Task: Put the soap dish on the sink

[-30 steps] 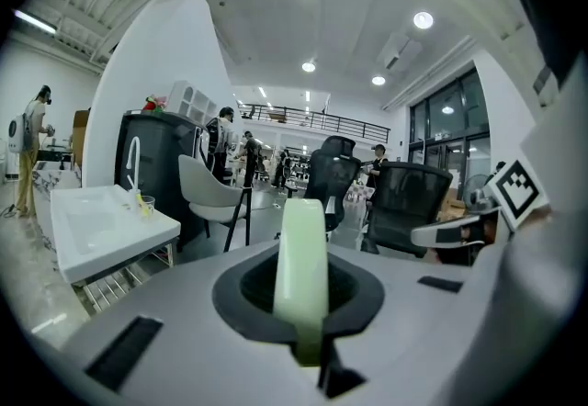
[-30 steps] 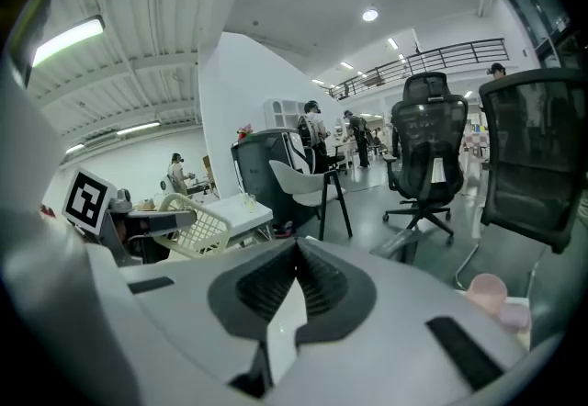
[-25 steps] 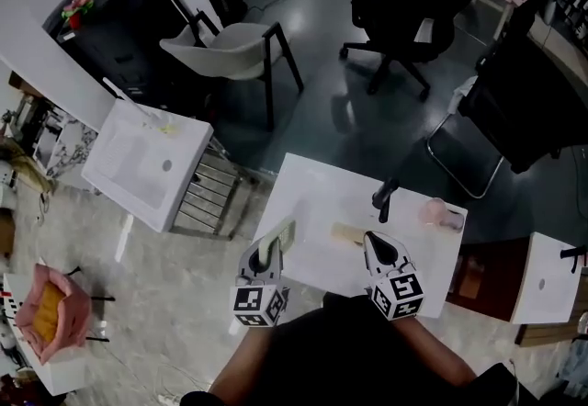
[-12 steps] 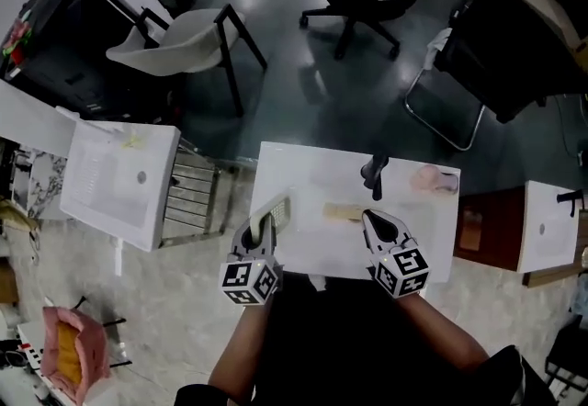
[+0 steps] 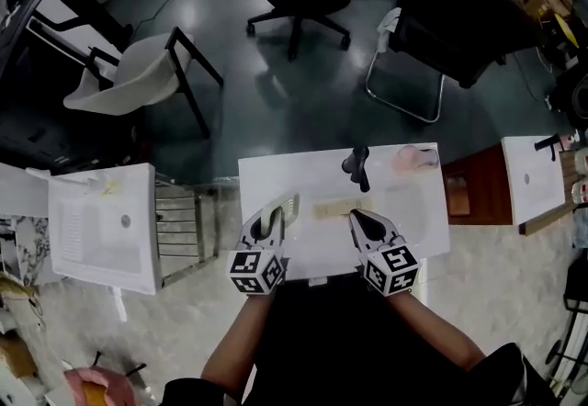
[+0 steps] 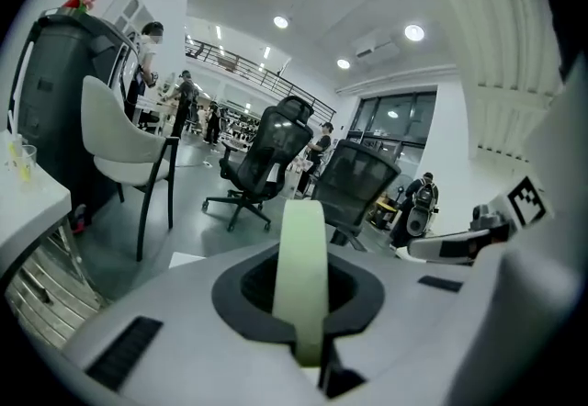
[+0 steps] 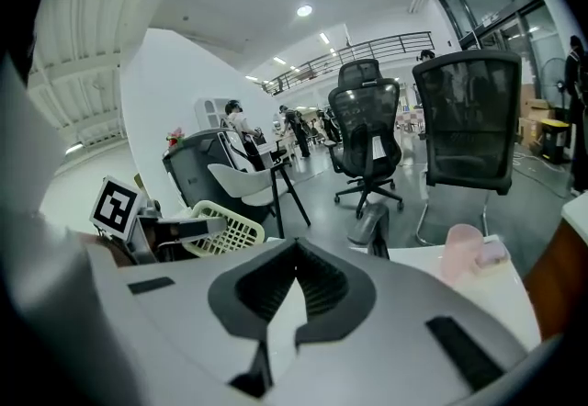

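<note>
Dish [image 6: 303, 285] clamped edge-on in left gripper [image 6: 309, 354], over sink [image 5: 276, 173].
Pale green and slotted, plastic by the look, so I judge it light, stiff and a little slick. The pads pinch only its thin rim, a narrow hold that could pivot or slip if bumped; a grip at the middle of a long edge and a gentle set-down seem right. It hangs left of the faucet [image 5: 356, 165] and nearer the person, above the sink's front left; whether it touches yet I cannot tell. Right gripper [image 5: 360, 222] is closed on nothing, in front of the faucet, beside a tan bar [image 5: 335, 208]. A pink thing [image 5: 413, 157] sits right of the faucet.
</note>
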Tool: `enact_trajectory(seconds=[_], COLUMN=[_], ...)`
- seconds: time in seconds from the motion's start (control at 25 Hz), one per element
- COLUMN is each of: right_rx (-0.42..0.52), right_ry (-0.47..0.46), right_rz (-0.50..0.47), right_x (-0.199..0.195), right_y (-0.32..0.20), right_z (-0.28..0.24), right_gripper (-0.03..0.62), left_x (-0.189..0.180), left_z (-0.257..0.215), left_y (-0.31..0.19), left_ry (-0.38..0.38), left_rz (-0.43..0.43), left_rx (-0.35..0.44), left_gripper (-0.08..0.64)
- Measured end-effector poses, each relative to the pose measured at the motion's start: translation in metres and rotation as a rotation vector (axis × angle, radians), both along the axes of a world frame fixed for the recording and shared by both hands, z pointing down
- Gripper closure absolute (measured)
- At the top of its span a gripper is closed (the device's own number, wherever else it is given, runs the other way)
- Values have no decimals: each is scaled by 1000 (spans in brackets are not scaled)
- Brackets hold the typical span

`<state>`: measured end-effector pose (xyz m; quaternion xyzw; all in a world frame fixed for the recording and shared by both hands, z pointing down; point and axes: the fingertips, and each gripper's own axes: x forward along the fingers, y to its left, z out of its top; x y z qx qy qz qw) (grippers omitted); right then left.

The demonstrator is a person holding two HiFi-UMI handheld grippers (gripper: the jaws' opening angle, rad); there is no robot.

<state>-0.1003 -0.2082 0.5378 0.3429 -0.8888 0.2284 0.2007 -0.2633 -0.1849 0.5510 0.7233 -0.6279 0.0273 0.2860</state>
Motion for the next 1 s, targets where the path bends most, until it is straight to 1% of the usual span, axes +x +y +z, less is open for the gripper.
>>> enact_trajectory(seconds=[0.28, 0.36, 0.56, 0.68, 0.88, 1.0], right_rx=[15, 11, -4, -13, -19, -31], right_ry=[-30, -33, -36, -37, -54, -65], right_rz=[82, 91, 104, 109, 127, 139], right_x=[5, 4, 3, 2, 10, 13], right_y=[-18, -20, -31, -38, -54, -61], right_z=[0, 1, 6, 11, 13, 17], right_gripper=[594, 594, 594, 594, 594, 594], left_x=[4, 5, 12, 12, 12, 12], left_z=[9, 14, 26, 37, 63, 80], left_y=[-29, -38, -71, -85, -107, -118], left_ry=[64, 79, 166, 181, 222, 222], left_rz=[31, 36, 33, 35, -23, -46], left_rx=[-26, -38, -67, -81, -122, -141], left_gripper=[540, 540, 540, 540, 540, 540])
